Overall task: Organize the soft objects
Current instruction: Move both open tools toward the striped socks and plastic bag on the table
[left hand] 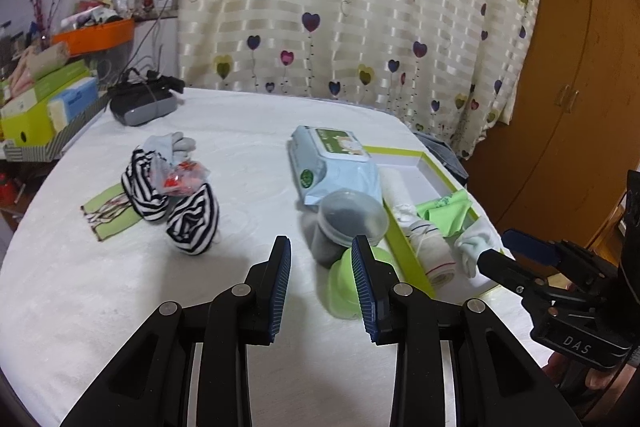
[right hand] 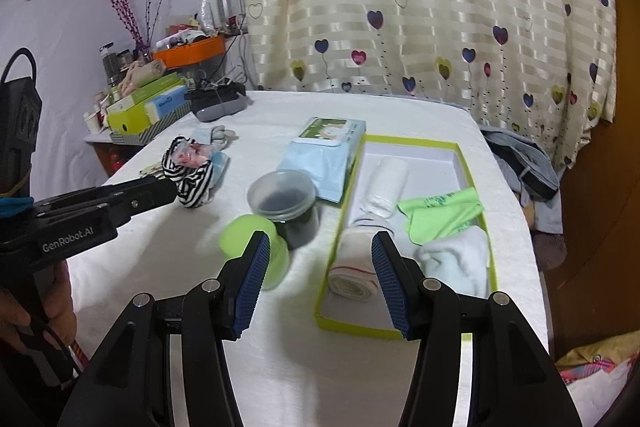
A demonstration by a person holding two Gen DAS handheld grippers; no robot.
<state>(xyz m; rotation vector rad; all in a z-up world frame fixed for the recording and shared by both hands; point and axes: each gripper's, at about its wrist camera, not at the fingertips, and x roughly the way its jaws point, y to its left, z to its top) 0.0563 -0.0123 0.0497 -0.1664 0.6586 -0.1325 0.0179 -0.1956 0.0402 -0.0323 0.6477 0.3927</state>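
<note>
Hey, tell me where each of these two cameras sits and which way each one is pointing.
Left wrist view: sits on the left gripper, looking forward over the white table toward the curtain; its own open fingers show, the striped socks lie ahead, and the right gripper enters from the right.
Right wrist view: sits on the right gripper, aimed at the green box of rolled cloths; its open fingers show, plus the left gripper and the person's hand.
Shared: table, socks, box, wipes pack, dark jar, green cup.

Dim indoor light, fisheye bending (edges dark)
</note>
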